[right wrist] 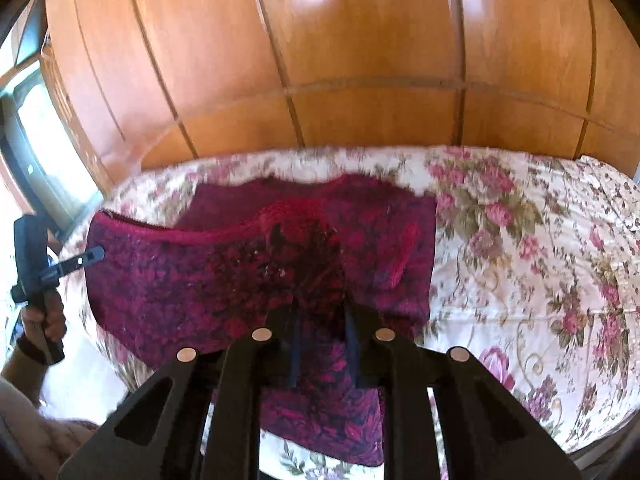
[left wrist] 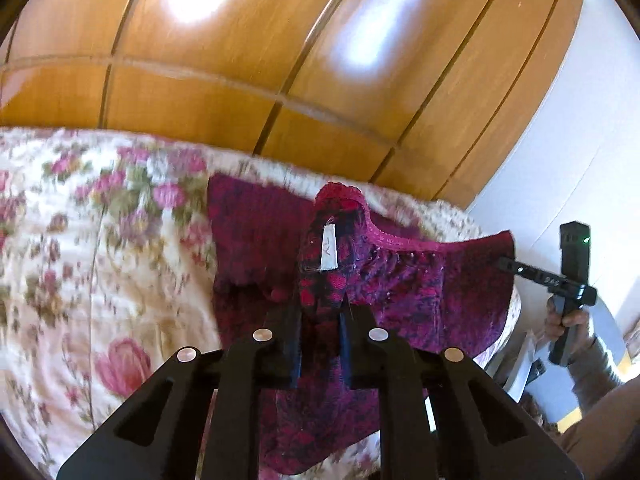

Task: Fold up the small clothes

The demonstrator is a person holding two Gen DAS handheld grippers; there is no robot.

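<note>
Both hand-held grippers, left (left wrist: 320, 308) and right (right wrist: 320, 312), pinch the magenta garment (left wrist: 400, 280) above the bed (left wrist: 80, 240); uneven pulling could slip the waistband free.

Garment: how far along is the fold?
Done: the garment is picked up at both ends. In hand: the left gripper is shut on the end with the white tag, the right gripper on the other, and the cloth hangs between them over the floral bedspread. Left: no finished fold shows; it must be folded and laid down. A similar red cloth lies behind, state unclear.
</note>
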